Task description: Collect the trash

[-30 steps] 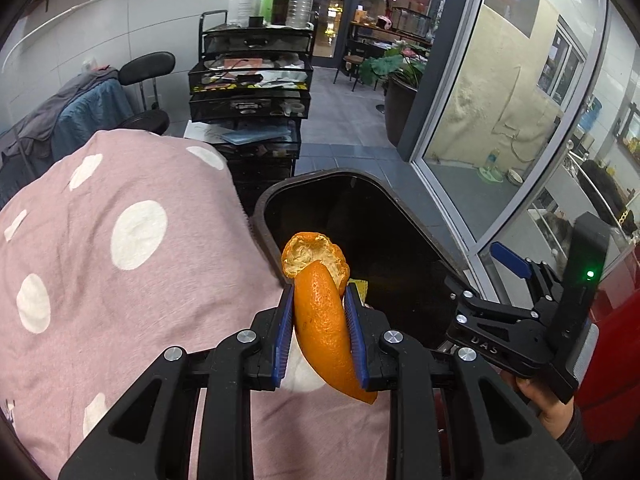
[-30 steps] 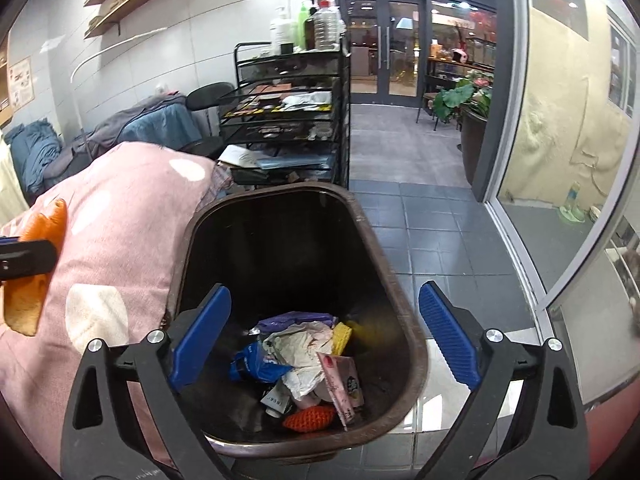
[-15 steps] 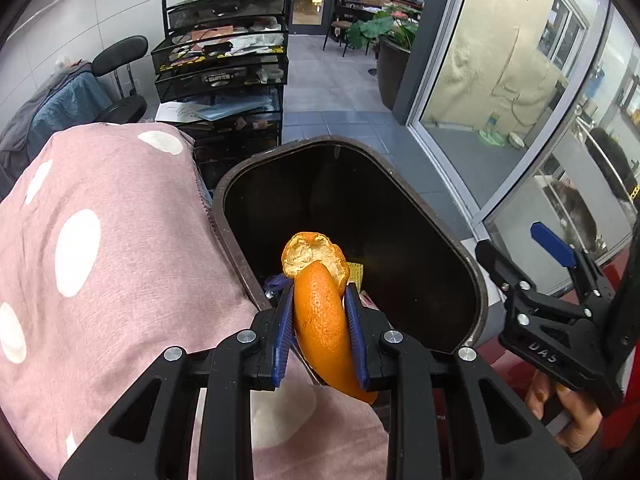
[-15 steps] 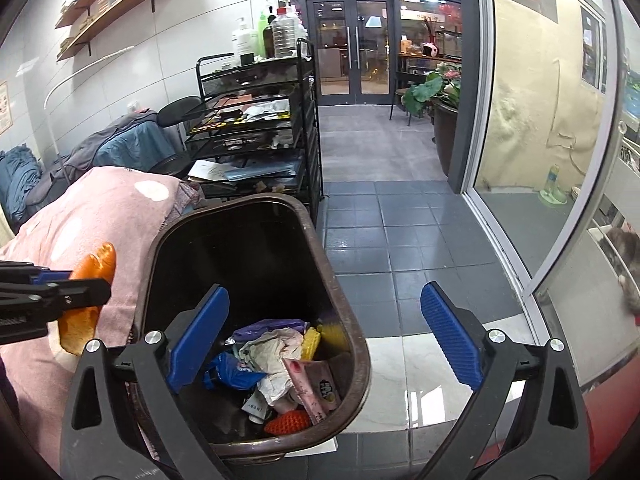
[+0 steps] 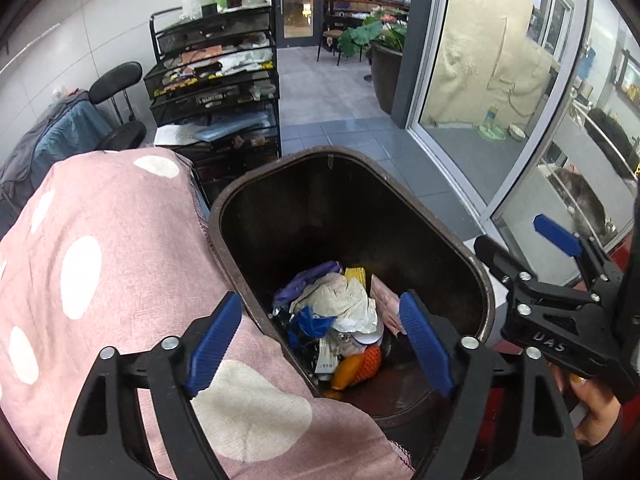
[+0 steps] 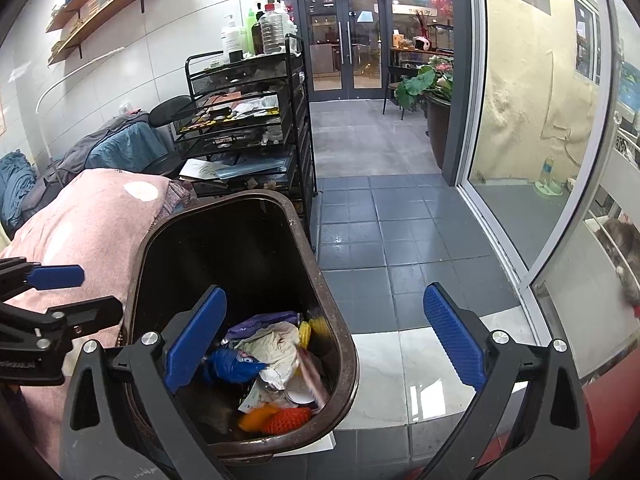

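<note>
The dark brown trash bin [image 5: 332, 153] [image 6: 349, 354] stands open below both grippers, holding wrappers, crumpled paper and an orange net. The orange peel [image 5: 347, 369] [image 6: 256, 416] lies loose in the bin beside that net. My left gripper [image 5: 320, 338] [image 6: 68, 292] hangs over the bin's near rim. Its jaws are opening wide, with nothing between them. My right gripper [image 6: 324, 336] [image 5: 520, 240] is open and empty over the bin's right side.
A pink cloth with white dots [image 5: 100, 260] lies against the bin's left side. A black mesh cart [image 5: 216, 80] with bottles on top stands behind it. Glass panels [image 5: 480, 100] run along the right, with grey tiled floor [image 6: 392, 240] beside the bin. A hand [image 5: 592, 412] holds the right gripper.
The left gripper went from shut on the orange peel to wide open, and the peel now lies in the bin. Both grippers drifted nearer over the bin.
</note>
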The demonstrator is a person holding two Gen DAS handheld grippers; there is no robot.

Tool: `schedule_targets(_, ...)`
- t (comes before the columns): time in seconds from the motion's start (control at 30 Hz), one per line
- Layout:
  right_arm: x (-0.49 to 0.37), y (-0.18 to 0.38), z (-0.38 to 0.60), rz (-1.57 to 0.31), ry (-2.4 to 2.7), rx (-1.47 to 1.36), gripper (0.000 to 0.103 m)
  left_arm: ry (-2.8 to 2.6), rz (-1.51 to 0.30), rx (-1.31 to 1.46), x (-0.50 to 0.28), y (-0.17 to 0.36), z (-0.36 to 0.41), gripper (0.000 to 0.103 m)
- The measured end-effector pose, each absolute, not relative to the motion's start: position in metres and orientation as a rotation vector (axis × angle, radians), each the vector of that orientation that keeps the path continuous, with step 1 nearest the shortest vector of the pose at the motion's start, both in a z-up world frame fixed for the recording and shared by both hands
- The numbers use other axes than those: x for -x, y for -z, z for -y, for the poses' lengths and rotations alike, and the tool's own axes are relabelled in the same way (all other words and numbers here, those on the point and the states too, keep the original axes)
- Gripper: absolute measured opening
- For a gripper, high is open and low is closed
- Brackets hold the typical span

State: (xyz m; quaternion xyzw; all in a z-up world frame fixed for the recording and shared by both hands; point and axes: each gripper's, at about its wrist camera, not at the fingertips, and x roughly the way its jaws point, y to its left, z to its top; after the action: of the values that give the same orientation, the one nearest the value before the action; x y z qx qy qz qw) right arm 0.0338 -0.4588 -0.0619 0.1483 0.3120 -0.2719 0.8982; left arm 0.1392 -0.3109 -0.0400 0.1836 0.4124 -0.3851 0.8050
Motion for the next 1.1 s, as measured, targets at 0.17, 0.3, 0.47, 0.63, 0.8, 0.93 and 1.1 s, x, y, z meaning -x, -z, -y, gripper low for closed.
schedule_targets(0.17,-0.034,0.063,0.458,-0.647,0.571,-0.301,0.097,0.792,-0.798,-0.373,-0.129,0.023,0.292,0.087)
schedule_targets(0.3,-0.034,0.064,0.457,-0.643,0.574,-0.314,0.097,0.771,-0.738,-0.345,-0.117,0.011,0.271,0.092)
schedule_targets(0.47,-0.034,0.063,0.443,-0.623,0.538,-0.309,0.097,0.713,-0.660,-0.302,-0.104,0.000,0.236,0.098)
schedule_targets(0.63,-0.033,0.057,0.419,-0.581,0.480,-0.292,0.097,0.634,-0.571,-0.253,-0.089,-0.007,0.194,0.098)
schedule_targets(0.8,-0.032,0.050,0.389,-0.542,0.409,-0.302,0.097,0.534,-0.534,-0.198,-0.081,-0.007,0.153,0.098)
schedule_targets(0.93,-0.034,0.042,0.358,-0.517,0.355,-0.269,0.097,0.459,-0.507,-0.133,-0.075,-0.009,0.119,0.098)
schedule_targets(1.1,-0.034,0.035,0.322,-0.483,0.303,-0.220,0.097,0.377,-0.490,-0.099,-0.071,-0.009,0.088,0.098)
